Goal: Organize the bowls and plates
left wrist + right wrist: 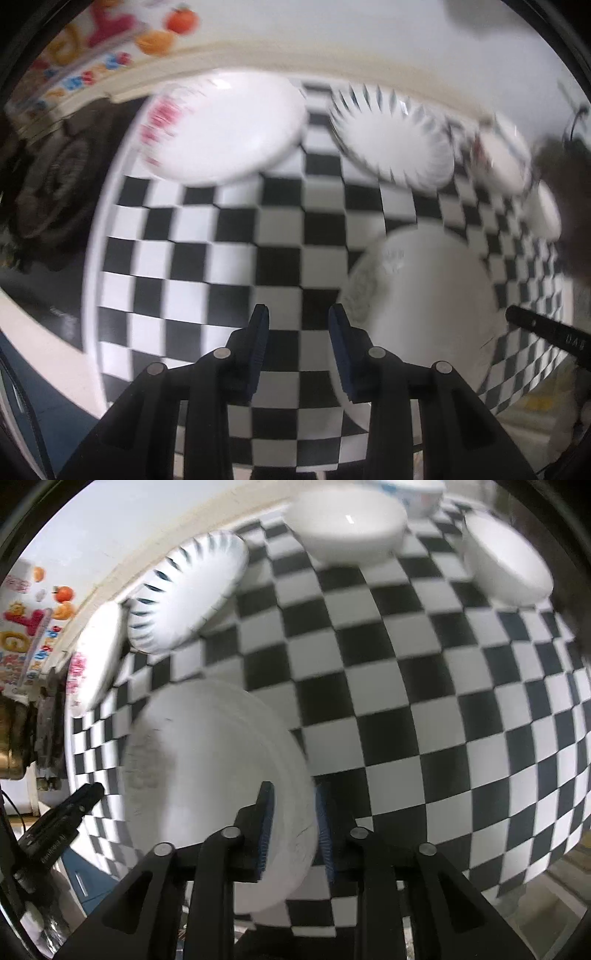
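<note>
My right gripper (293, 827) is shut on the rim of a large plain white plate (207, 782), held over the checkered table (406, 701). The same plate shows in the left wrist view (428, 306), with my right gripper's finger (543, 326) at its right edge. My left gripper (298, 321) is open and empty, just left of that plate. A blue-striped plate (395, 136) (188, 590) and a plate with red flowers (221, 125) (96, 657) lie at the back. A white bowl (347, 524) and another white dish (506, 557) stand farther off.
The checkered cloth (207, 258) covers a round table. More white dishes (506, 155) stand at its far right edge. A colourful poster (92, 48) hangs on the wall behind. Dark clutter (48, 184) lies left of the table.
</note>
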Tool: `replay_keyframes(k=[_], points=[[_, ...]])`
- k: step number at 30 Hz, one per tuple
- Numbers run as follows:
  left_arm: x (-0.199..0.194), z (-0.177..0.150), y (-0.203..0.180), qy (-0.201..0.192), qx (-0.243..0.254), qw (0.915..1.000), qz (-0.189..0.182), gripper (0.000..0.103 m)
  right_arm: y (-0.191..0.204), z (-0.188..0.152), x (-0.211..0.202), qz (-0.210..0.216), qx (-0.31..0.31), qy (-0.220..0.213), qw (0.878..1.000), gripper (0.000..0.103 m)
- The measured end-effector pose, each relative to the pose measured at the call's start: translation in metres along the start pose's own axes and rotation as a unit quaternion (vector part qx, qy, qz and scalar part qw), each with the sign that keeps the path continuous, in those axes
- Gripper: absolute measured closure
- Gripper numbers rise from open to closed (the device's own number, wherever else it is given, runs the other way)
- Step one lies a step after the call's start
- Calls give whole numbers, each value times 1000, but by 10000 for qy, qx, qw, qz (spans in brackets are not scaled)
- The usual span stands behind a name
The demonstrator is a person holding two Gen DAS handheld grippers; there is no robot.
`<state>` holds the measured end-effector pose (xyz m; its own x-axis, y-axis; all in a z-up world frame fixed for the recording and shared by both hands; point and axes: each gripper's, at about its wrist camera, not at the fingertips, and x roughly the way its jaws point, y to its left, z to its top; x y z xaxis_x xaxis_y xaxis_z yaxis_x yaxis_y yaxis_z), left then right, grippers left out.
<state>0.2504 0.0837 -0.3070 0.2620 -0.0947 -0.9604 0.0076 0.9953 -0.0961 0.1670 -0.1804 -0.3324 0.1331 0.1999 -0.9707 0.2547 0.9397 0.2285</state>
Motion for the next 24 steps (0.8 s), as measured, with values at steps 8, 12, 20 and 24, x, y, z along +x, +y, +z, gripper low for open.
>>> replay_keyframes(k=[8,12,20,24], points=[[-38,38,53,-469,-869,9950,-131,61,96,37,-39,811,-1148,-297,9896,15],[-18,68,88,-286,-1472,9886,-105,61,153,83,-25,917,-1615,-169,9825,15],[47,111,148,134,-2487,9685,-9,61,253,185,49,785,-2667,405,9597,24],[83,127,166,388,-2738,9610,-7,61,280,218,86,610,-3142,408,9465,32]])
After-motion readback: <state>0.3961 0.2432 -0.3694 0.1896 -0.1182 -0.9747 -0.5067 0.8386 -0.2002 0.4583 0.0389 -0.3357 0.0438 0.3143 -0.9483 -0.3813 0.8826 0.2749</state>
